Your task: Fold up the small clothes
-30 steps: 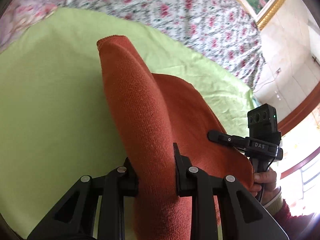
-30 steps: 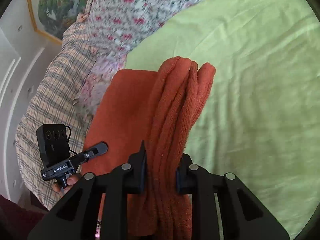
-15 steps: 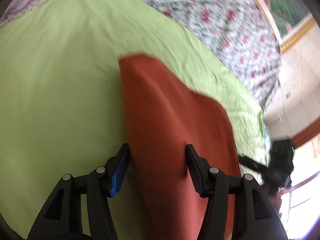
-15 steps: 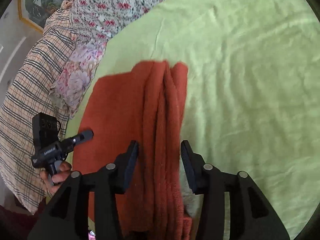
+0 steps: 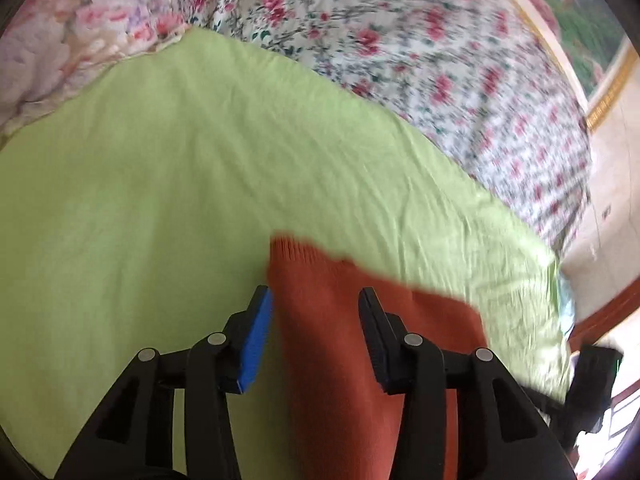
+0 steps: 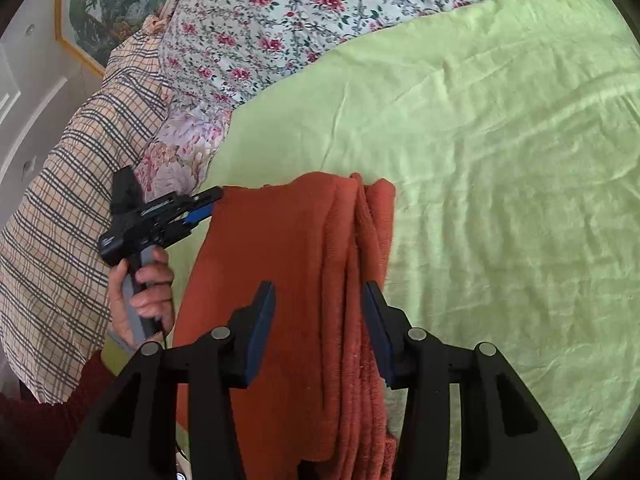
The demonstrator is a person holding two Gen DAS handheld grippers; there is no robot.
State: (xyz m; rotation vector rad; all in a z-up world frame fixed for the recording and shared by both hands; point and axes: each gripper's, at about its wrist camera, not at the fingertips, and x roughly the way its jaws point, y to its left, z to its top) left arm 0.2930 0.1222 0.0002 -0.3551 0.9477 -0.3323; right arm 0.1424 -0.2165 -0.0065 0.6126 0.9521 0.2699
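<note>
A rust-orange knitted garment (image 6: 288, 264) lies folded flat on the green sheet (image 6: 500, 160), with several layered edges along its right side. My right gripper (image 6: 318, 300) is open above its near part, jaws apart on either side of the layered edge. My left gripper (image 5: 316, 304) is open over the garment's (image 5: 320, 320) other end, its corner lying between the jaws. The left gripper also shows in the right wrist view (image 6: 200, 206), at the garment's left edge, held in a hand.
The green sheet (image 5: 160, 180) covers the bed. A floral quilt (image 6: 300, 20) lies along its far side. A plaid pillow (image 6: 60, 200) and a floral pillow (image 6: 180, 148) sit at the left. A framed picture (image 6: 108, 4) hangs on the wall.
Both grippers were shut on the raised garment a second ago. They opened and let it go; it now lies flat on the sheet, and both grippers have drawn back.
</note>
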